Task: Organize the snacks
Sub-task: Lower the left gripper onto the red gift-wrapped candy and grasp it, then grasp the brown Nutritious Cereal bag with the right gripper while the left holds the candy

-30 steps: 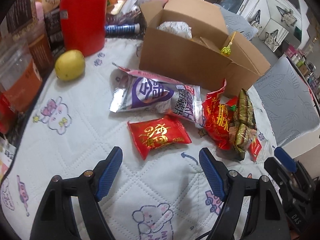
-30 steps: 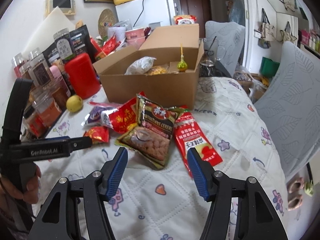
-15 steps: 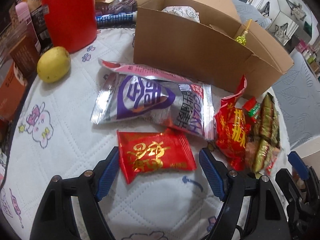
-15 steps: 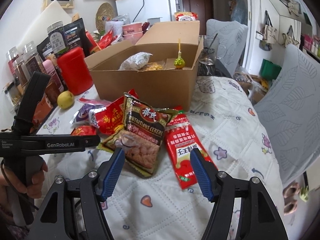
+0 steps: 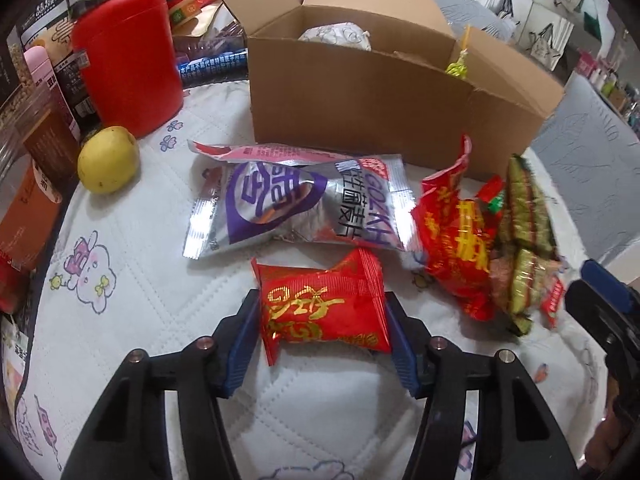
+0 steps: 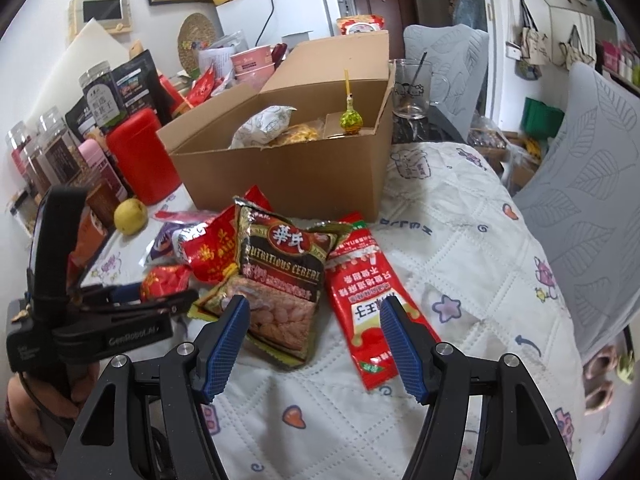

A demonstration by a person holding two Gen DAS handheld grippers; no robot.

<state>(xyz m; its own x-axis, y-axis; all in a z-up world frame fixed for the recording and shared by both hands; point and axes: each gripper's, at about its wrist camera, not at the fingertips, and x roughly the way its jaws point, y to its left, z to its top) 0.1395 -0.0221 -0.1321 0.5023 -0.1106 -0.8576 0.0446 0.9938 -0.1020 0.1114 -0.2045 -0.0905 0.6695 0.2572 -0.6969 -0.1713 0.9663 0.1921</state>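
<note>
The small red snack packet with gold lettering (image 5: 324, 308) is seen lying on the quilted white cloth of the counter (image 5: 132, 312), directly in front of a silver and purple snack bag (image 5: 296, 204). It is bracketed by the left gripper (image 5: 320, 334), whose jaws are closing; both blue pads (image 5: 240, 344) are pressed against the packet's short ends, and the foil is bulged upward between them. A person's hand (image 6: 24, 404) is seen around the left gripper's handle in the right wrist view.

The right gripper (image 6: 314, 342) is held above the counter with its jaws opening and nothing clamped. Between its pads, lower on the cloth, the corner of a brown cereal bag marked "NUTRITIOUS CEREAL" (image 6: 284, 276) and the end of a long red sachet (image 6: 368, 312) are seen, neither touched by the pads. A crumpled red and gold bag (image 5: 456, 240) is tucked beside the cereal bag.

Behind the snacks an open cardboard box (image 5: 360, 100) is set, with a white printed pouch (image 6: 264, 126), yellowish snacks and a green foil candy on a yellow stick (image 6: 351, 118) inside it. To the box's left a red canister (image 5: 128, 60) and a yellow fruit (image 5: 109, 159) are seen, the fruit just in front of the canister. Jars and pouches are lined along the wall.
</note>
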